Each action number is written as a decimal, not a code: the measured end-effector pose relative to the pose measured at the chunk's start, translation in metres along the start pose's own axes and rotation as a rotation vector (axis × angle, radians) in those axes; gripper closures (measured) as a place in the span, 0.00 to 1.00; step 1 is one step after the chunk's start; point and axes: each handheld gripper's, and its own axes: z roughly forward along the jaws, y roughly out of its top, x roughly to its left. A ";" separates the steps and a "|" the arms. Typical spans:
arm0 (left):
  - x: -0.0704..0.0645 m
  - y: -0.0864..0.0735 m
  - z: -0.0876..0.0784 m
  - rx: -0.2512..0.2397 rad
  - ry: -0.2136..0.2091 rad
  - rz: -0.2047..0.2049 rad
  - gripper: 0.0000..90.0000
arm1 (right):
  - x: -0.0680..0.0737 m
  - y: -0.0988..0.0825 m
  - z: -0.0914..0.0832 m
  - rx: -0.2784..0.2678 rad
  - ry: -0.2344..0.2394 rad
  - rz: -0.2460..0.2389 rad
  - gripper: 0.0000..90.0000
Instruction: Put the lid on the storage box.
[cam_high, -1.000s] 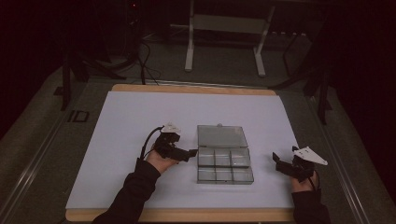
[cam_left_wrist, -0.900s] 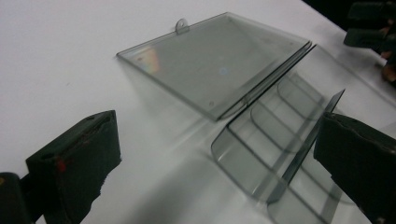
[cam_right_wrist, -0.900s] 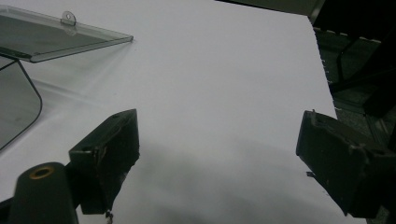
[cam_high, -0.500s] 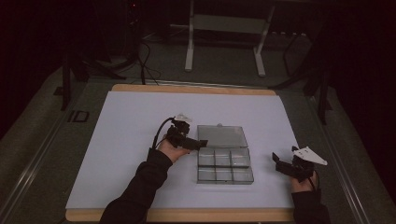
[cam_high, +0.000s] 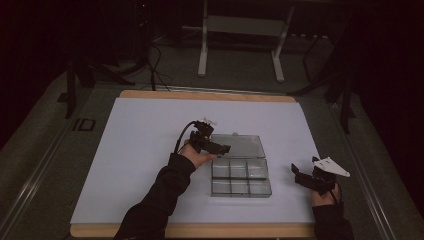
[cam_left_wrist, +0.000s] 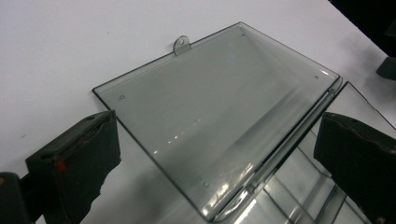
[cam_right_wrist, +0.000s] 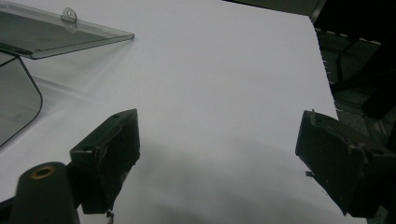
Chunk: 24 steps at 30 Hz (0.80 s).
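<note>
I have the clear compartment box (cam_high: 241, 177) lying open mid-table, its lid (cam_left_wrist: 219, 112) flat on the white sheet (cam_high: 140, 150) behind the tray. My left gripper (cam_high: 223, 148) hovers over the lid's near-left corner, jaws spread wide and empty. My right gripper (cam_high: 296, 175) waits apart, also spread. I judge closing comes next: catch the lid's edge and swing it over.

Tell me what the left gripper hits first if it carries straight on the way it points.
Most likely the open lid of the clear box: the left gripper has its open jaws aimed at that flat lid, though depth is hard to judge.
</note>
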 end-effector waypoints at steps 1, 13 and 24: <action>-0.001 0.000 0.002 0.010 0.004 -0.002 0.01 | 0.000 0.000 0.000 0.000 0.000 0.000 0.15; 0.010 -0.009 0.013 0.033 -0.008 -0.077 0.02 | 0.001 0.000 0.001 0.009 -0.007 -0.014 0.15; 0.015 -0.016 0.021 0.054 -0.060 -0.125 0.13 | 0.002 0.000 0.001 0.008 -0.007 -0.016 0.15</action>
